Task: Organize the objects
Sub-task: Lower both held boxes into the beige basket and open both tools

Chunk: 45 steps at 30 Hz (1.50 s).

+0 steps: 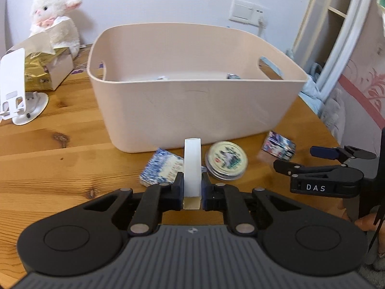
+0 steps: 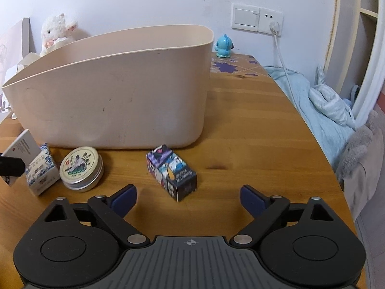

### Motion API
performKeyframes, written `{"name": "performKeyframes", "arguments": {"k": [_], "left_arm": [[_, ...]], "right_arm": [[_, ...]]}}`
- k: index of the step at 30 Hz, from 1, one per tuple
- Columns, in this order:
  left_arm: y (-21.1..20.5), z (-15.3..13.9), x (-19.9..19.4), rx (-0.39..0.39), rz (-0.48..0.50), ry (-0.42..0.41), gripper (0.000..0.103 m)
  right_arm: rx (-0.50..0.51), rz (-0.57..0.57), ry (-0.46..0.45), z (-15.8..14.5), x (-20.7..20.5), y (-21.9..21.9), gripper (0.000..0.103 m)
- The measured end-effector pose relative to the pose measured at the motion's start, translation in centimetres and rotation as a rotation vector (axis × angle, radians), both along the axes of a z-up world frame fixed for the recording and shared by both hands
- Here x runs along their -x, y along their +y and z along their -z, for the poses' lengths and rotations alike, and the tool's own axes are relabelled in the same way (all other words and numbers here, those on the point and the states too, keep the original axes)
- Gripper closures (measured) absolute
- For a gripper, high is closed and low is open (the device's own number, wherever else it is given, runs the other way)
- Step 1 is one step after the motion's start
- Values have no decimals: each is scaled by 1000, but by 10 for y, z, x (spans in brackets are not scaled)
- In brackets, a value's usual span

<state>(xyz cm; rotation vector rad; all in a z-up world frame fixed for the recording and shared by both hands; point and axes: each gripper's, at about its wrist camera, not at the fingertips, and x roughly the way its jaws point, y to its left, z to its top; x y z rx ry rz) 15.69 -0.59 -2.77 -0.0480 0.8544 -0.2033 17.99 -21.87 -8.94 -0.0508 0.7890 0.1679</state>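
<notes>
One bin (image 2: 115,91), one tin (image 2: 80,169), three boxes (one gripped) (image 1: 192,166).

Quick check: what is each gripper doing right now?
Left gripper: closed on a white box.
Right gripper: open, holding nothing, above the table.

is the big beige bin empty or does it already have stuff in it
Not empty. Over the rim of the beige bin, the left wrist view shows the tops of at least two small items on its floor. How many there are in total cannot be told.

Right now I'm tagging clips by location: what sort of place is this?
Likely a bedroom: a wooden table beside blue bedding, a plush lamb against the wall, a wall socket.
</notes>
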Motion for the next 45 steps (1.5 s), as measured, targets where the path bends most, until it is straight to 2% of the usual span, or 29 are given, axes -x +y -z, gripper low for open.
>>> {"name": "performKeyframes", "arguments": {"k": [1,4,6,8,10,18,30,39,45], "left_arm": [[2,1,-2,-4,-10,3,88],[7,5,-6,-10,-37,15,88],[10,7,-8,-15,-51,22,88],[13,8,-10,-16,-60,25,88],[15,9,-11,-15,-67,28,88],[22,2,-2,-2,-73,17,88],[33,-51,23,17,-59,-100,88],[34,-91,6,-12,-65,-213,88],[33,-99,-26,-44,-67,-234,88]], "right_arm": [[6,-4,1,1,-4,2,15],[24,-22,-3,2,-10,6,36],[13,-42,-11,0,-10,10,62],[18,-50,-9,-1,-9,13,74],[13,-57,-1,-3,-7,14,79],[-9,-56,-28,-20,19,11,80],[-63,-35,-201,-95,51,2,80],[-77,-48,-310,-135,30,17,80],[-77,-52,-336,-142,5,23,80]]}}
